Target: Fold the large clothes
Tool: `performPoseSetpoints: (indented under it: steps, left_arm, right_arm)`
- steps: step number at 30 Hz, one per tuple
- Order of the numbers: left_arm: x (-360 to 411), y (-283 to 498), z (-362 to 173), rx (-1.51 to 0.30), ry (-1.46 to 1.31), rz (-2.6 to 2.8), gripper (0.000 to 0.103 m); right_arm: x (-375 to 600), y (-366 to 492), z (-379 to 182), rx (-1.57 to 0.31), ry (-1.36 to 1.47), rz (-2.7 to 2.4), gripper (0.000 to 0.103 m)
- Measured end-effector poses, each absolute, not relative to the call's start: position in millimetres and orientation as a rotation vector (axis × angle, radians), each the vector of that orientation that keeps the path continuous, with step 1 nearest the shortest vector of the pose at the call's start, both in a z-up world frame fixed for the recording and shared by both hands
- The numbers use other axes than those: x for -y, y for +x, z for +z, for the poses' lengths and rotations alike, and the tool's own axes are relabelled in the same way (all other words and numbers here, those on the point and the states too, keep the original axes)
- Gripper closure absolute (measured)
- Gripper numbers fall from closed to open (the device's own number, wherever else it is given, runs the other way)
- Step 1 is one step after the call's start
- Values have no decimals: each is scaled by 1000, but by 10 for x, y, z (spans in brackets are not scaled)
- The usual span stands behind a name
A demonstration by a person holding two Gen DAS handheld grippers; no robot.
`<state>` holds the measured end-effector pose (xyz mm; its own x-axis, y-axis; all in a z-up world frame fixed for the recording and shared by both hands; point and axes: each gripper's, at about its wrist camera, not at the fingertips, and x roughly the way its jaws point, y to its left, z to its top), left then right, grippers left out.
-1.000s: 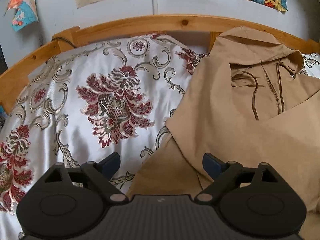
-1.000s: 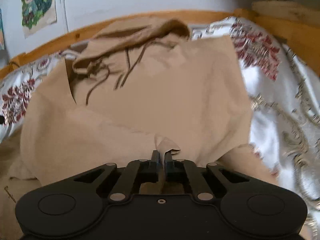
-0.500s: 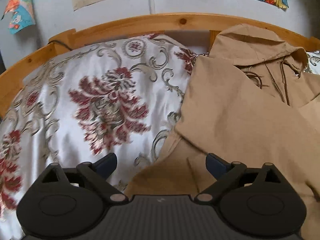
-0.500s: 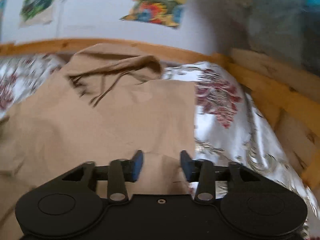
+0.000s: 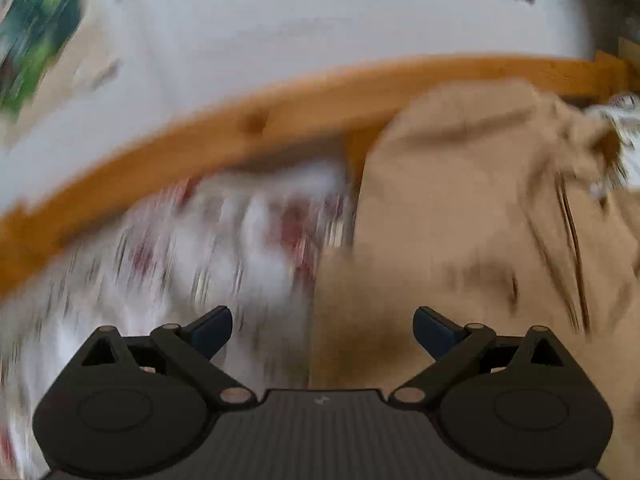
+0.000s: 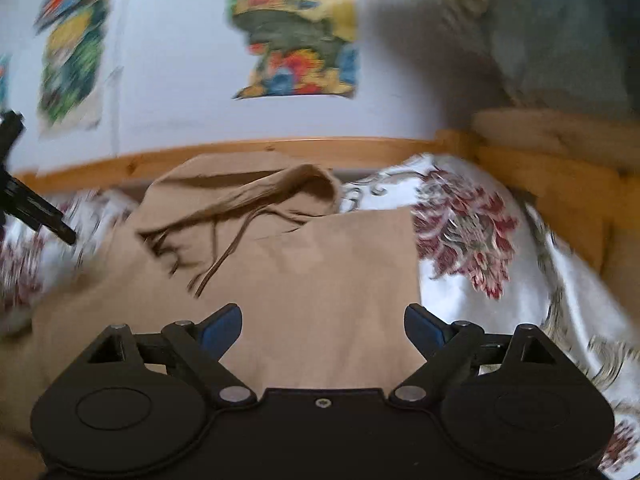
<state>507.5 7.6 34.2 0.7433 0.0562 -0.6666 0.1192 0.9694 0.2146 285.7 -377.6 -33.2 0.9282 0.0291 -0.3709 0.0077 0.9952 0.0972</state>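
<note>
Both tongs spread wide over a tan hoodie on the bed.

The left tongs (image 5: 322, 326) hold nothing — their blue-tipped fingers stand far apart above the hoodie's (image 5: 472, 248) left edge, where tan cloth meets the floral bedspread (image 5: 192, 248); this view is heavily blurred. The hoodie lies flat on the bed with its hood (image 6: 256, 188) up against the wooden bed frame (image 6: 360, 150) at the far edge, dark drawstrings (image 6: 218, 248) trailing across its chest. A folded panel ends in a straight edge on the hoodie's right side, with bedspread showing beyond it toward the bed's right edge. The right tongs (image 6: 322, 324) are likewise released — fingers well apart over the tan cloth. Colourful posters (image 6: 296, 28) hang on the white wall (image 6: 172, 80) behind the frame.
</note>
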Motion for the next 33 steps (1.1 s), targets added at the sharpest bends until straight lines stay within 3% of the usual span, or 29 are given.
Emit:
performPoseSetpoints:
  steps: [4,7,10,12,13,14,20,26,29,33]
  left_arm:
    - [126,5506,292,-542,146,-46,6]
    - [179,5708,152,-533,56,-65,6]
    - [163,5829,-31,-518,16,-38,12]
    - [110,5883,-129,-524,-40,-67,35]
    - [83,5902,-160,-542,-82,-105,72]
    - [58,5926,-177,-563,-113,-131,94]
    - [-45,5555,35,-407,-132,-212,103]
    - [-166,4849,206,-234,4,-382,103]
    - [-240,4563,139,-219,38,-421,103]
    - [-300,4292,25,-220,95,-453,103]
  right_arm:
    - [3812,2943,-452,-462,161,-39,14]
    - [3700,2901,-455,-511,158,-48,14]
    - [3581,2689,-451,-525,131,-119,11]
    - [3540,2582,-492,-543,129,-152,10]
    - [3527,2556,-505,-553,128,-155,10]
    - [3516,2556,-505,-566,122,-154,10]
    - [3428,2825,-175,-512,79,-102,10]
    - [3451,3466,370,-418,301,145,9]
    - [3416,3795,610,-385,401,239,2]
    - [3417,4329,660,-484,608,349,1]
